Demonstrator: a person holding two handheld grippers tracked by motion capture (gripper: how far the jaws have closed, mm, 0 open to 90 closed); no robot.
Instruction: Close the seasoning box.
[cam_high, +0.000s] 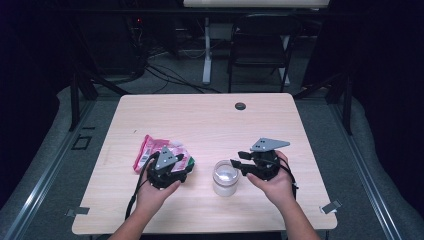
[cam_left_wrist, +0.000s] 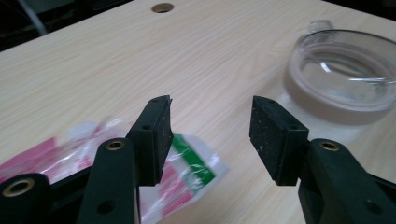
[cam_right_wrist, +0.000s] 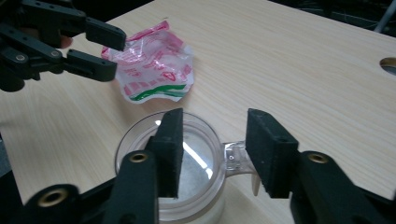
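Note:
A clear plastic jar (cam_high: 225, 178) (cam_left_wrist: 348, 74) (cam_right_wrist: 201, 161) with a clear lid stands on the pale wood table (cam_high: 210, 125). My right gripper (cam_high: 236, 164) (cam_right_wrist: 212, 140) is open just right of it. Its jaws straddle the lid's rim and a small clear tab (cam_right_wrist: 236, 158) without pressing on them. A crumpled pink, white and green plastic wrapper (cam_high: 152, 150) (cam_left_wrist: 191, 165) (cam_right_wrist: 154, 70) lies to the left. My left gripper (cam_high: 186, 167) (cam_left_wrist: 212, 133) (cam_right_wrist: 114, 53) is open above the wrapper's near edge, and nothing is between its pads.
A round cable hole (cam_high: 240, 106) (cam_left_wrist: 162, 7) (cam_right_wrist: 390, 65) sits in the table's far side. A dark folding chair (cam_high: 260, 45) and a white desk leg (cam_high: 206, 50) stand beyond the table. Bare tabletop stretches behind the jar and wrapper.

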